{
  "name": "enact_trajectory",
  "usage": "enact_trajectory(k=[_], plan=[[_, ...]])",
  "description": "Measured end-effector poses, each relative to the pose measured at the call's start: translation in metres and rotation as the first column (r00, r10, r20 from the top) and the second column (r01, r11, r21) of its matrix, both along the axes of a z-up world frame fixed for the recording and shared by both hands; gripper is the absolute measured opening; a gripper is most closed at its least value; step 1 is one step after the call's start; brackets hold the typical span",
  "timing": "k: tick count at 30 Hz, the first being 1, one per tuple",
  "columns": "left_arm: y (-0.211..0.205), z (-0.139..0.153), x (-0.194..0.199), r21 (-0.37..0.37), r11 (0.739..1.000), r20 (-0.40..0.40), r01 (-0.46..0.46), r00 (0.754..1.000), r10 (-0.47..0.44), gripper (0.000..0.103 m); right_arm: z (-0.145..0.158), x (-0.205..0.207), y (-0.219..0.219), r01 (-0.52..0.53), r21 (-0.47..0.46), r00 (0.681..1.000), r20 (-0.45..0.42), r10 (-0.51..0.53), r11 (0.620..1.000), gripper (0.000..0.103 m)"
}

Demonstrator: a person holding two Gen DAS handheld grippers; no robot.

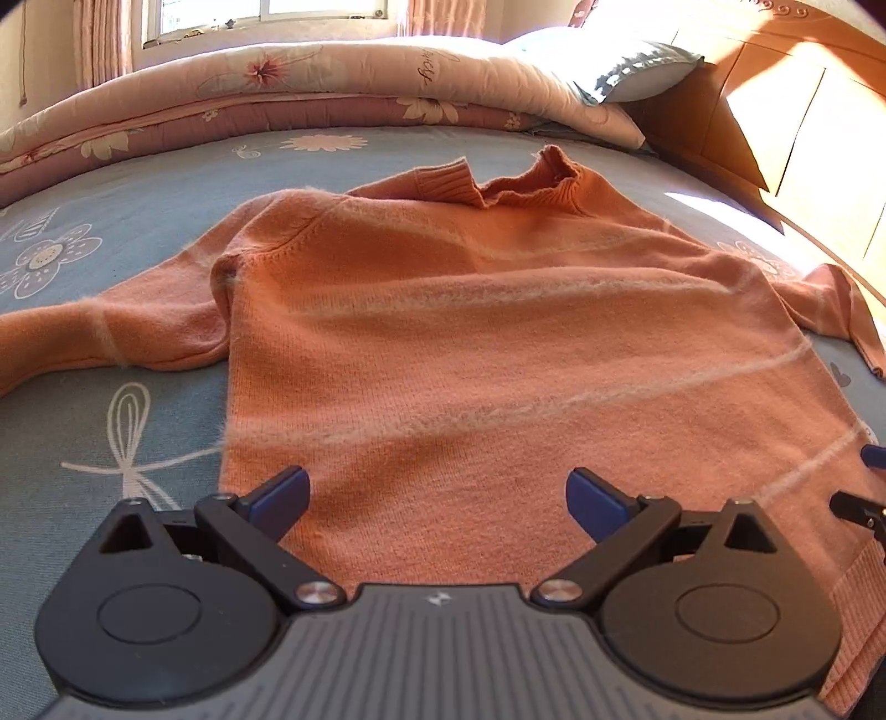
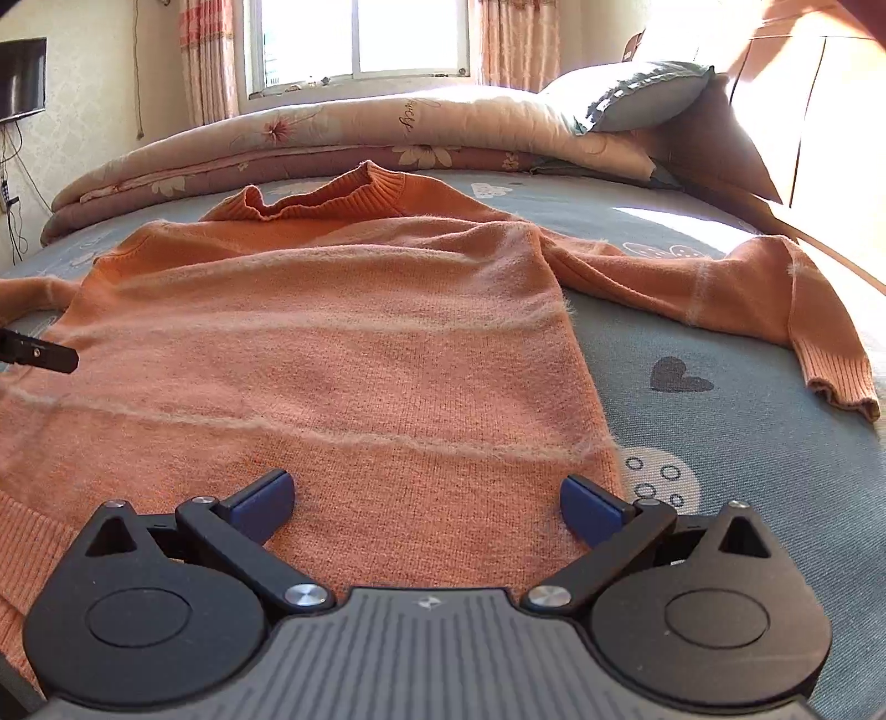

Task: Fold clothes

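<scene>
The sweater's (image 1: 498, 343) near hem is hidden behind both tools. The sweater is spread flat on the bed (image 1: 83, 421). Left tool (image 1: 437, 498) and right tool (image 2: 426, 501) are held wide open, nothing gripped.

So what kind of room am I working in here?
A bedroom, almost certainly. The orange sweater lies spread on a bed with a blue patterned sheet, a rolled floral quilt and a pillow sit at the far side, and a curtained window is behind them.
</scene>
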State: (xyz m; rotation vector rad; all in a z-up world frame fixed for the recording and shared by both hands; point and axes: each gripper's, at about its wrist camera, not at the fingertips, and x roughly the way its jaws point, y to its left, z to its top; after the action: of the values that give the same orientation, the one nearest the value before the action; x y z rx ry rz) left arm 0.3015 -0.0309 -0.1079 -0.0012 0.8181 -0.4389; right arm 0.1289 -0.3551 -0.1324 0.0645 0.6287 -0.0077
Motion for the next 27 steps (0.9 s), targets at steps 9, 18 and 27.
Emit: enact_trajectory(k=[9, 18, 27], plan=[[0.024, -0.001, 0.018, 0.045, 0.988, 0.021, -0.150, 0.989, 0.149, 0.098, -0.001, 0.002, 0.001, -0.002, -0.013, 1.000, 0.000, 0.002, 1.000, 0.103], [-0.007, 0.015, 0.046, 0.110, 0.992, 0.106, -0.053, 0.994, 0.042, 0.099, -0.002, 0.003, 0.001, 0.000, -0.010, 1.000, 0.004, 0.000, 1.000, 0.103], [0.005, 0.009, 0.045, 0.276, 0.950, 0.074, -0.146, 0.989, 0.130, 0.099, -0.002, 0.004, -0.001, 0.004, 0.001, 1.000, 0.006, -0.004, 1.000, 0.103]])
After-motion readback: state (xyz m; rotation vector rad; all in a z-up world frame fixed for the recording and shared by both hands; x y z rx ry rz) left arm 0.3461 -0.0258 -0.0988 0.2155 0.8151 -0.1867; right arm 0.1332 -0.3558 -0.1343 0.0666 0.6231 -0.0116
